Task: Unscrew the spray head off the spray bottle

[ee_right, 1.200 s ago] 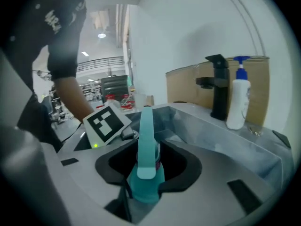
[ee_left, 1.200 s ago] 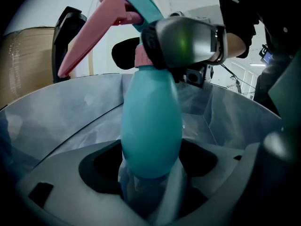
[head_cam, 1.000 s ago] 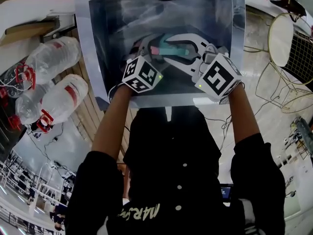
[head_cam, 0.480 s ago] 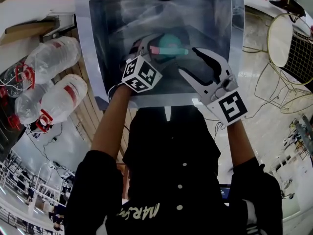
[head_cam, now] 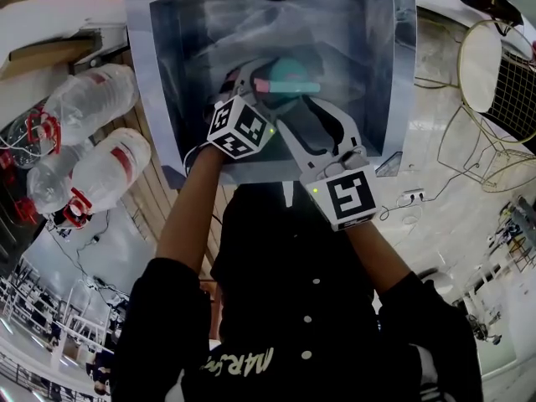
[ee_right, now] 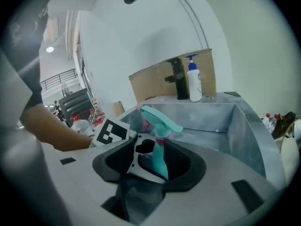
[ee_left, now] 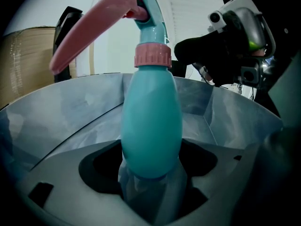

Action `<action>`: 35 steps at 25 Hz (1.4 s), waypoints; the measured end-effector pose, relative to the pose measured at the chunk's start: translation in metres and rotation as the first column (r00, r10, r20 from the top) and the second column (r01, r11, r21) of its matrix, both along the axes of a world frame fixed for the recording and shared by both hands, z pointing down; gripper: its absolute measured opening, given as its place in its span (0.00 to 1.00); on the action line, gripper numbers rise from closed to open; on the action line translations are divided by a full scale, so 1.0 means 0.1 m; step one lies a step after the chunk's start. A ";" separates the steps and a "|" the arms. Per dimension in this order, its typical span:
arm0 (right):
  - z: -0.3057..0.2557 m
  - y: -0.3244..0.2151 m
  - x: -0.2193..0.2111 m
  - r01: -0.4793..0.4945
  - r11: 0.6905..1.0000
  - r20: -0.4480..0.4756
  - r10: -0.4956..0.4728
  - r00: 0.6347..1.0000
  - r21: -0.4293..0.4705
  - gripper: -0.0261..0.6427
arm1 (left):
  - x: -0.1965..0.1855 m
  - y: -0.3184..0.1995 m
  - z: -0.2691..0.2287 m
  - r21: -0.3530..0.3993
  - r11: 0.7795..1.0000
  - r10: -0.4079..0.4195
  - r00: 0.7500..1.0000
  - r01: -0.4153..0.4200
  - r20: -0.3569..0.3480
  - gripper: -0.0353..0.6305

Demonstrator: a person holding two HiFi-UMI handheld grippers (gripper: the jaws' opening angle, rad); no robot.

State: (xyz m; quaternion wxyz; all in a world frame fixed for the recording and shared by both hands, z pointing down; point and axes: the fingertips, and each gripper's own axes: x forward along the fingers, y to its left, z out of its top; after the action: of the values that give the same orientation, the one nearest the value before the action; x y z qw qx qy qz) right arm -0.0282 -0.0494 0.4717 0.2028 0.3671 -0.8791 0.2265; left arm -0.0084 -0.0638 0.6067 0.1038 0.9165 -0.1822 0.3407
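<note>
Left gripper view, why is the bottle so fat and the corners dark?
Left gripper view: the wide lens bulges the close teal plastic spray bottle and darkens the corners. Right gripper view: same dark rim, and the grey metal sink looks curved.

Sink walls (head_cam: 166, 90) box in the spray bottle (head_cam: 293, 75); room lies open above.
</note>
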 end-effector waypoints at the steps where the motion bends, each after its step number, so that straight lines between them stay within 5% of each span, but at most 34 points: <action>1: 0.01 -0.01 -0.01 -0.009 1.000 -0.014 0.009 1.000 0.000 0.36 | 0.00 0.00 0.00 0.001 1.000 0.000 1.000 0.000 0.001 0.64; 16: 0.08 -0.06 -0.15 0.001 1.000 -0.057 -0.001 0.998 0.011 0.50 | -0.04 0.01 0.07 -0.011 1.000 -0.013 1.000 0.013 0.008 0.64; 35: 0.05 -0.19 -0.20 0.026 0.999 0.065 -0.028 0.998 0.026 0.57 | -0.02 -0.02 0.07 0.006 1.000 -0.008 1.000 0.008 -0.025 0.64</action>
State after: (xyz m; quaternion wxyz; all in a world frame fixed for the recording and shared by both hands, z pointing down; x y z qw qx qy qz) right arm -0.0483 -0.0688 0.4765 0.1725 0.3502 -0.8928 0.2247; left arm -0.0099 -0.0656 0.6133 0.1047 0.9203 -0.1856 0.3280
